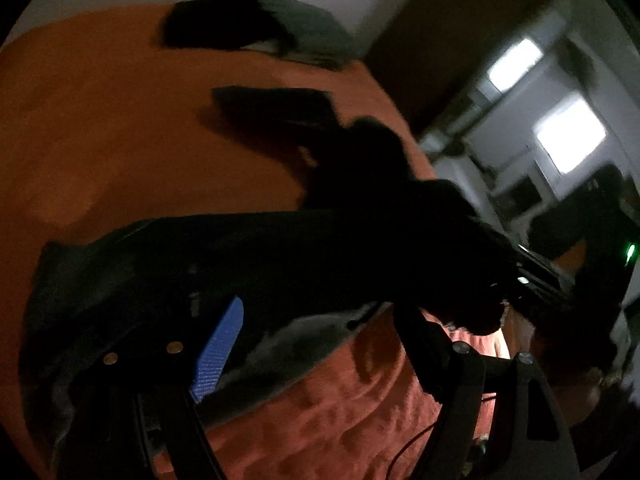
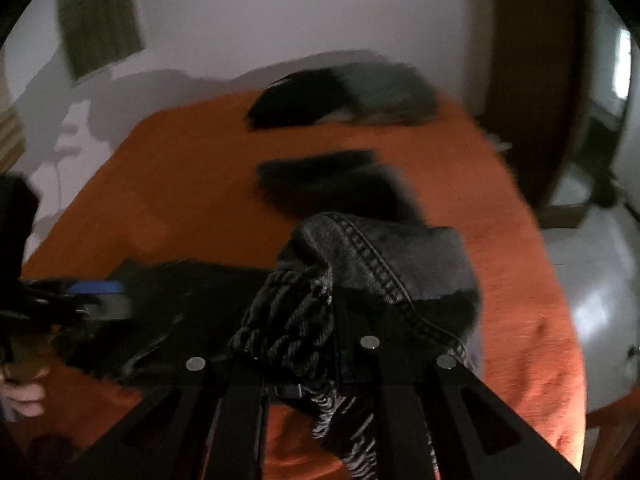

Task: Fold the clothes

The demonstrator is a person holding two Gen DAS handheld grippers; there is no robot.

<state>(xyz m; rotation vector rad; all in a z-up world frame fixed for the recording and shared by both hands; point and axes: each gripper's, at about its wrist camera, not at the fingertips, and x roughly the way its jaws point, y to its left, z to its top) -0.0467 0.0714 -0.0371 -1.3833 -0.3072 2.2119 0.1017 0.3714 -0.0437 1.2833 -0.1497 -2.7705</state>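
Dark denim jeans (image 2: 384, 264) pinched in right tool (image 2: 340, 316); left tool (image 1: 320, 320) seemingly likewise.

The right gripper (image 2: 316, 320) was squeezed tight on a bunch of the dark jeans (image 2: 384, 260). The left gripper (image 2: 96, 300) pinched the far end of the same jeans, off to the left. A bare hand (image 2: 20, 398) held its handle.
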